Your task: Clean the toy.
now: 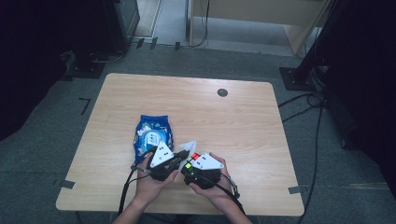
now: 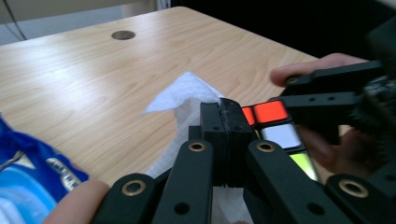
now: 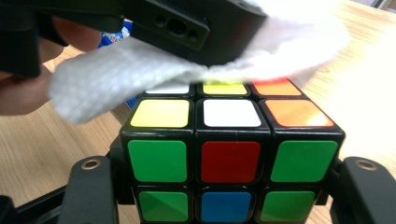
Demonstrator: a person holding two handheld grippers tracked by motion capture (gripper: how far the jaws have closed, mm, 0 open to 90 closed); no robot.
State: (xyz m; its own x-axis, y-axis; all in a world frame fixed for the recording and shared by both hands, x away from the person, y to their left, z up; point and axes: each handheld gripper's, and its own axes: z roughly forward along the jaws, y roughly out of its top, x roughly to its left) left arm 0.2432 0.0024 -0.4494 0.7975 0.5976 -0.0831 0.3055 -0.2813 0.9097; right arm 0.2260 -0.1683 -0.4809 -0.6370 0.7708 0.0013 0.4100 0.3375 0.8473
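Observation:
A scrambled colour cube sits between the jaws of my right gripper, which is shut on its two sides. In the high view the cube is held near the table's front edge, just ahead of the right gripper. My left gripper is shut on a white wipe. Its jaws lie over the cube, and the wipe drapes across the cube's top face. The left gripper meets the right one from the left.
A blue wipes packet lies flat just behind the left hand, and shows as blue packet beside that hand. The wooden table has a round grommet at the far side. Cables trail toward the front edge.

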